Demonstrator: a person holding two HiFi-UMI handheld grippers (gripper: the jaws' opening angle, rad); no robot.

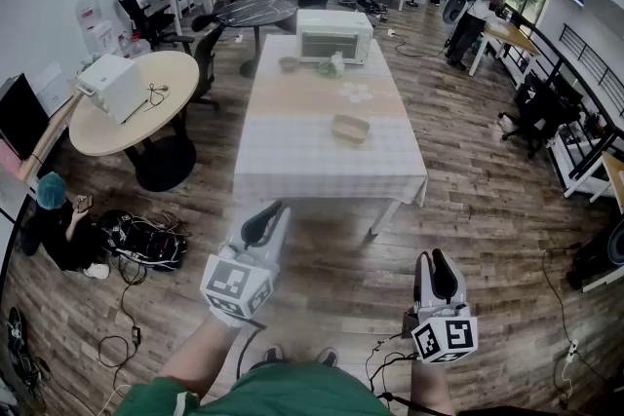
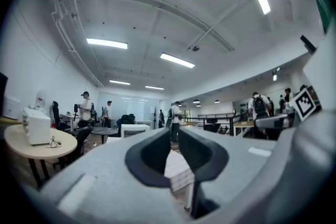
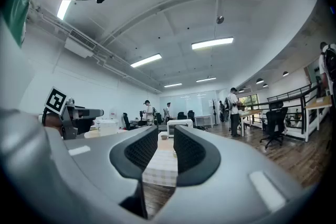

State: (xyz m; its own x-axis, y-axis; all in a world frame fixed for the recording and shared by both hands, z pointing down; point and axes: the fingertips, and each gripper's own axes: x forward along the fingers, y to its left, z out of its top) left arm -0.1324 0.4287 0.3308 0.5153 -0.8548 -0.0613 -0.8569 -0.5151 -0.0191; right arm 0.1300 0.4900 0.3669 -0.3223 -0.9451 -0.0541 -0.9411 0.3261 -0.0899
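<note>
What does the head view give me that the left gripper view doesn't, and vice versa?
Head view only: the bowl, green item and tan box on the long table, and the person sitting on the floor. Left gripper view only: the ceiling lights, and the left gripper seen along its tongs, which stand slightly apart with nothing between them. Both: the microwave on the long table, the round table with its white appliance, and standing people at the back.
</note>
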